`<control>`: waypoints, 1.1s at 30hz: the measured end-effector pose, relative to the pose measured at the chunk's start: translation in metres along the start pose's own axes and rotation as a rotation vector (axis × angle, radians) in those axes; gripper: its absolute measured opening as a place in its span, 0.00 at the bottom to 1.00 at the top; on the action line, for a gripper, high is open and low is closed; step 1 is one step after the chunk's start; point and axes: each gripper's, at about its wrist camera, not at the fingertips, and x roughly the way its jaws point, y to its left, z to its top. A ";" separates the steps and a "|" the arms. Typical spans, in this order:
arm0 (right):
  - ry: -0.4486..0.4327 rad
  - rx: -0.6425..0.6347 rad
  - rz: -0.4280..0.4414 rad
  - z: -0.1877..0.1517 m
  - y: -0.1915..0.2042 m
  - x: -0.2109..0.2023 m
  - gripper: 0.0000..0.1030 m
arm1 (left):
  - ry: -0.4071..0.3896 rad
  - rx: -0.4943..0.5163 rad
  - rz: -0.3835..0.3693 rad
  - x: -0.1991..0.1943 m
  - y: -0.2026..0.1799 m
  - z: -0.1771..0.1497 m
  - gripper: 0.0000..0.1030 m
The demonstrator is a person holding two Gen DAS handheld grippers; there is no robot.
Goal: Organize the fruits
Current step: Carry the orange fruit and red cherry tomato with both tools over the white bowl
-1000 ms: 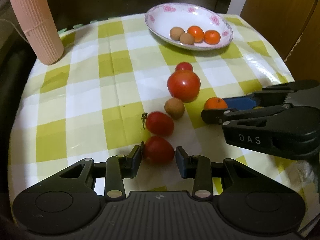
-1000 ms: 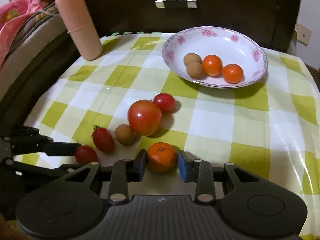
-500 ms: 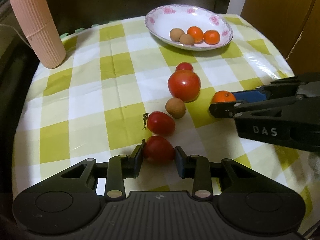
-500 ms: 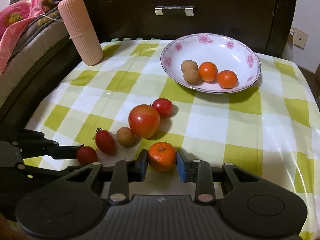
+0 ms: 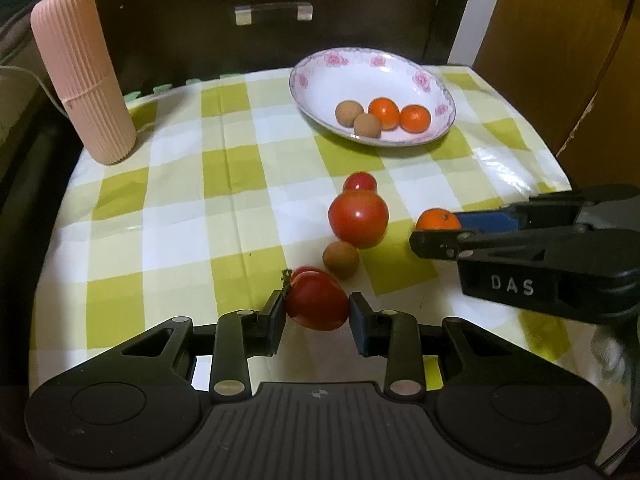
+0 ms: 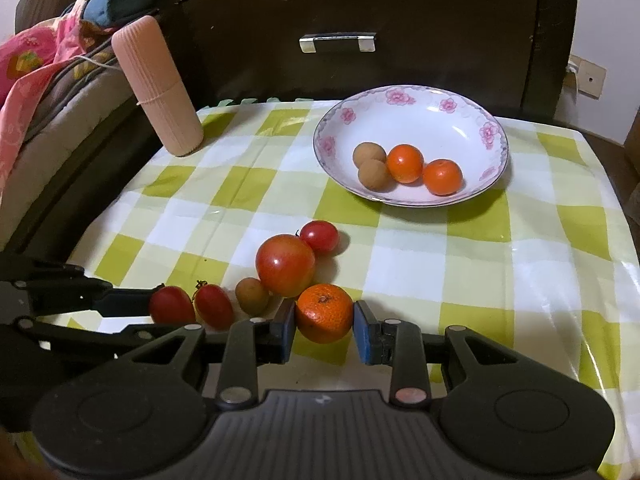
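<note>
My left gripper (image 5: 317,314) is shut on a small red tomato (image 5: 318,300) and holds it just above the checked cloth; it also shows in the right wrist view (image 6: 172,305). My right gripper (image 6: 324,326) is shut on an orange mandarin (image 6: 325,312), seen from the side in the left wrist view (image 5: 438,220). On the cloth lie a big tomato (image 6: 285,265), a cherry tomato (image 6: 319,236), another small tomato (image 6: 213,306) and a brown longan (image 6: 251,295). The flowered white bowl (image 6: 416,112) holds two mandarins and two longans.
A ribbed pink cylinder (image 5: 82,74) stands at the back left of the table. A dark cabinet with a metal handle (image 6: 338,42) is behind the table. Bedding lies to the left (image 6: 32,64). A wooden door (image 5: 560,40) is at the right.
Both grippers have risen and pulled back with their fruits; the left one's tomato has come off the cloth. The scene looks farther away.
</note>
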 end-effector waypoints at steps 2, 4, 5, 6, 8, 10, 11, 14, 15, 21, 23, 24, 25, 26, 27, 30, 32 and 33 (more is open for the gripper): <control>0.000 0.001 -0.001 0.000 0.000 0.000 0.29 | -0.008 -0.003 -0.003 -0.001 0.000 0.003 0.41; 0.000 0.001 0.001 0.000 0.001 0.000 0.29 | -0.014 -0.004 -0.003 -0.001 0.000 0.005 0.41; -0.001 0.001 0.002 0.000 0.001 0.000 0.29 | -0.017 -0.004 -0.003 -0.002 -0.001 0.007 0.41; -0.003 0.002 0.003 0.000 0.001 -0.001 0.29 | -0.019 -0.005 -0.003 -0.002 -0.001 0.008 0.41; -0.007 0.003 0.002 0.001 0.001 -0.001 0.29 | -0.025 -0.007 -0.002 -0.002 -0.002 0.011 0.41; -0.011 0.008 0.002 0.003 0.000 -0.002 0.29 | -0.028 -0.006 -0.006 -0.001 -0.003 0.014 0.41; -0.013 0.010 0.002 0.003 -0.001 -0.002 0.29 | -0.031 -0.004 -0.006 -0.001 -0.004 0.016 0.41; -0.019 0.019 -0.002 0.005 -0.004 -0.003 0.29 | -0.036 -0.002 -0.012 0.001 -0.006 0.023 0.41; -0.021 0.023 -0.003 0.006 -0.006 -0.003 0.29 | -0.039 -0.002 -0.014 0.001 -0.006 0.025 0.41; -0.039 0.046 -0.016 0.013 -0.014 -0.006 0.29 | -0.053 0.000 -0.013 0.003 -0.009 0.039 0.41; -0.046 0.055 -0.020 0.016 -0.017 -0.007 0.29 | -0.053 -0.001 -0.014 0.004 -0.010 0.042 0.41; -0.048 0.058 -0.021 0.017 -0.018 -0.007 0.29 | -0.054 0.000 -0.013 0.005 -0.010 0.044 0.41; -0.051 0.060 -0.023 0.018 -0.019 -0.007 0.29 | -0.055 0.001 -0.013 0.006 -0.011 0.046 0.41; -0.053 0.062 -0.025 0.019 -0.020 -0.007 0.29 | -0.057 0.001 -0.013 0.006 -0.012 0.048 0.41; -0.054 0.064 -0.026 0.021 -0.021 -0.007 0.29 | -0.059 0.002 -0.013 0.007 -0.012 0.050 0.41; -0.058 0.068 -0.032 0.024 -0.023 -0.007 0.29 | -0.066 0.007 -0.010 0.010 -0.014 0.058 0.41; -0.062 0.077 -0.033 0.026 -0.026 -0.006 0.29 | -0.068 0.005 -0.012 0.012 -0.015 0.063 0.41; -0.063 0.086 -0.033 0.027 -0.027 -0.005 0.29 | -0.070 0.003 -0.013 0.013 -0.015 0.065 0.41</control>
